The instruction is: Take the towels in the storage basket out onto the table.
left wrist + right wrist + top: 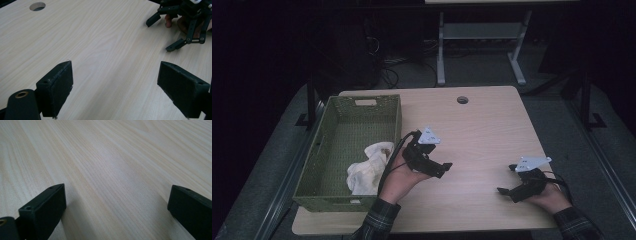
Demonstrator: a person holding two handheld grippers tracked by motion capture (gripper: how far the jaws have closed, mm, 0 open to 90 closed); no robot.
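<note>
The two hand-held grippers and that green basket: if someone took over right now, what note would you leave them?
Left gripper: open, holding nothing, above bare table just right of the green basket.
Right gripper: open, holding nothing, low over the table near its right front edge.
White cloth: crumpled inside the basket, at its near right side.
Done: the cloth seems to be already in the basket.
Left: probably nothing to move; the tabletop between the grippers is bare wood.
</note>
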